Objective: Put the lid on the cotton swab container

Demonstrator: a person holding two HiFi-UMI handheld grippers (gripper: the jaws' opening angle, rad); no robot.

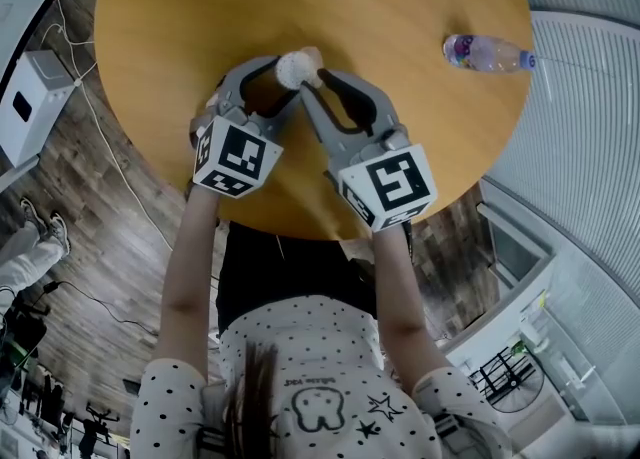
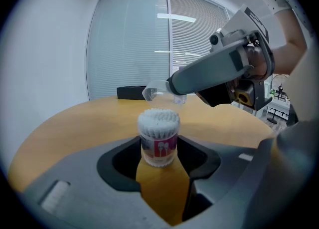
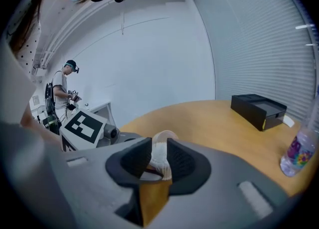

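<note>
The cotton swab container point(image 2: 158, 140), a small clear tub packed with white swabs and wearing a pink label, stands upright on the round wooden table point(image 1: 180, 17). My left gripper point(image 2: 158, 149) is shut on its lower half. In the head view the container point(image 1: 293, 69) sits where both grippers meet. My right gripper point(image 3: 158, 159) is shut on the clear lid point(image 3: 160, 148), seen edge-on between the pads. From the left gripper view the lid point(image 2: 151, 93) hangs above and just beyond the swab tops, apart from them, at the right gripper's tip point(image 1: 318, 75).
A clear water bottle point(image 1: 487, 52) lies on the table's right side, also seen as a bottle point(image 3: 298, 155) at the right edge. A black box point(image 3: 259, 109) rests at the far side. Another person point(image 3: 62, 93) stands in the background.
</note>
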